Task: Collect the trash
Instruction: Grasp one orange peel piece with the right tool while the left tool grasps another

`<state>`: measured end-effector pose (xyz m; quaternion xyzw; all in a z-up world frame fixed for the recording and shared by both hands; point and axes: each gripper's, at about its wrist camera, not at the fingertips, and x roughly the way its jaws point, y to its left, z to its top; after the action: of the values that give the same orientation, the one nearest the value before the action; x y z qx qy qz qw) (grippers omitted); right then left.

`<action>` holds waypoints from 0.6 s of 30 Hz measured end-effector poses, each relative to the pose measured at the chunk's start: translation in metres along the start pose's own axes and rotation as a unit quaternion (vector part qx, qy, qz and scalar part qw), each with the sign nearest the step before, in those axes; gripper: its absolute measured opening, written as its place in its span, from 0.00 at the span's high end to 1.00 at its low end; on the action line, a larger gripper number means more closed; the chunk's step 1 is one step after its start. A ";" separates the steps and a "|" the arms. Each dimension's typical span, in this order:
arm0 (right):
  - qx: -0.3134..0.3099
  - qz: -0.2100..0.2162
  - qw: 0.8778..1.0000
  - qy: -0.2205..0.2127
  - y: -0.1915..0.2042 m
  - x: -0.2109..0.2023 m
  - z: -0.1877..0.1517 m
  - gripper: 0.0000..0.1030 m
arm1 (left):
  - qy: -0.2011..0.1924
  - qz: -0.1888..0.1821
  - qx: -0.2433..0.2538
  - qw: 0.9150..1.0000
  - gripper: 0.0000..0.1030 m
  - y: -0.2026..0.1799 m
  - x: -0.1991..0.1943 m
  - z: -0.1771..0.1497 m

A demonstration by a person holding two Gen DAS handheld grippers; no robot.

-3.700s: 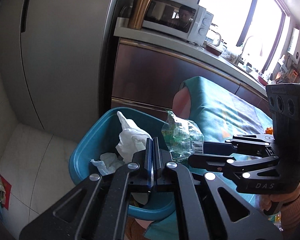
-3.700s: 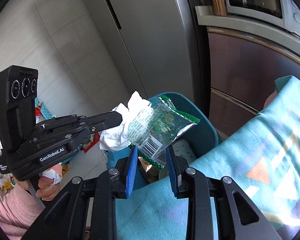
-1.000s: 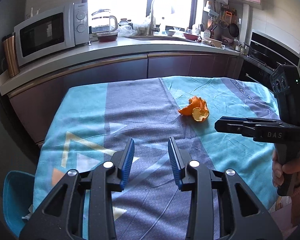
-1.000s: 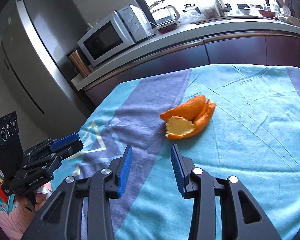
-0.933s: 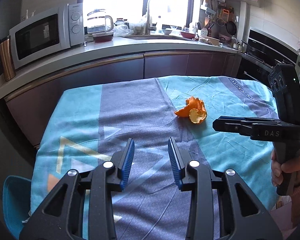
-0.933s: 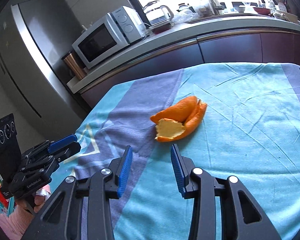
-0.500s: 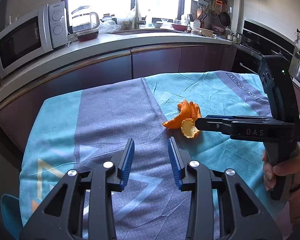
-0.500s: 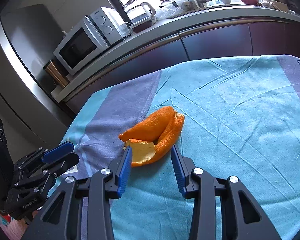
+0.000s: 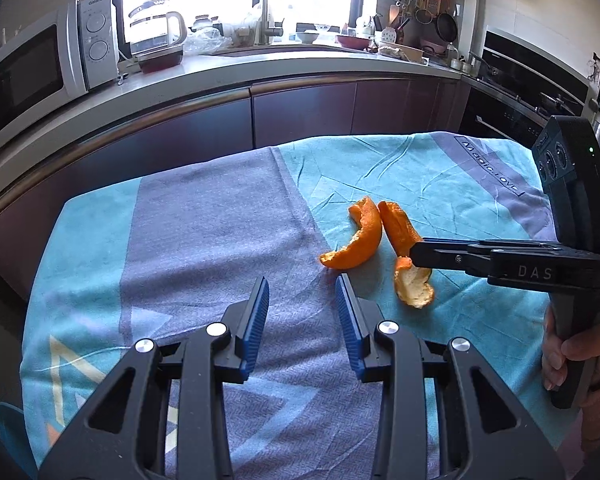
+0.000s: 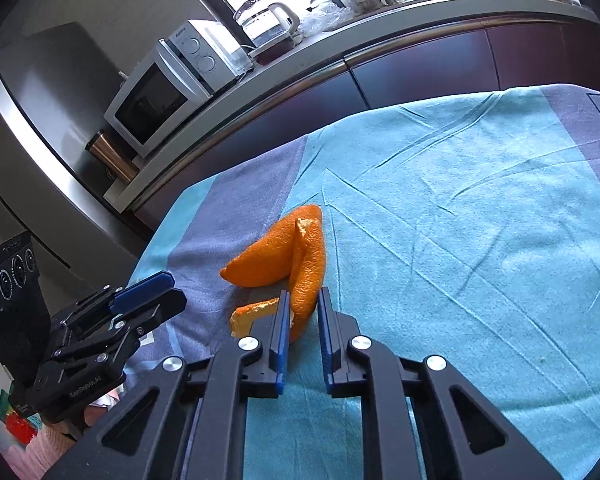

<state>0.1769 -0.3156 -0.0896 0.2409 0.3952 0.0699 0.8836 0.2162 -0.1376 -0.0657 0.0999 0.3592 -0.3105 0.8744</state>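
An orange peel point(image 9: 360, 240) in curled strips lies on the teal and purple tablecloth point(image 9: 204, 220). My right gripper point(image 10: 303, 304) comes in from the right at table height. Its jaws are closing, and the near strip of the peel point(image 10: 306, 276) is pinched upright between the blue pads. In the left wrist view the right gripper point(image 9: 414, 255) holds the strip by its middle, and a hand point(image 9: 568, 356) grips its handle. My left gripper point(image 9: 302, 292) hovers open just short of the peel with nothing between its fingers. It also shows at the left of the right wrist view, the left gripper point(image 10: 162, 294).
A counter behind the table carries a microwave point(image 9: 40, 68) and a glass kettle point(image 9: 156, 40). A steel fridge point(image 10: 40, 120) stands at the left. A blue bin's rim point(image 9: 4, 432) peeks out below the table's near left corner.
Both grippers have come closer to the peel. The right jaws, open a moment ago, have narrowed around one strip, which now stands squeezed between the pads.
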 end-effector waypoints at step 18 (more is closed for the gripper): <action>0.028 0.024 0.999 -0.017 -0.023 -0.029 -0.009 0.89 | 0.021 -0.040 0.045 0.998 0.73 -0.044 0.040 0.025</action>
<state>0.1489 -0.3409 -0.0868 0.2761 0.3761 0.0756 0.8813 0.2253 -0.2010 -0.0736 0.1306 0.3668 -0.3592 0.8482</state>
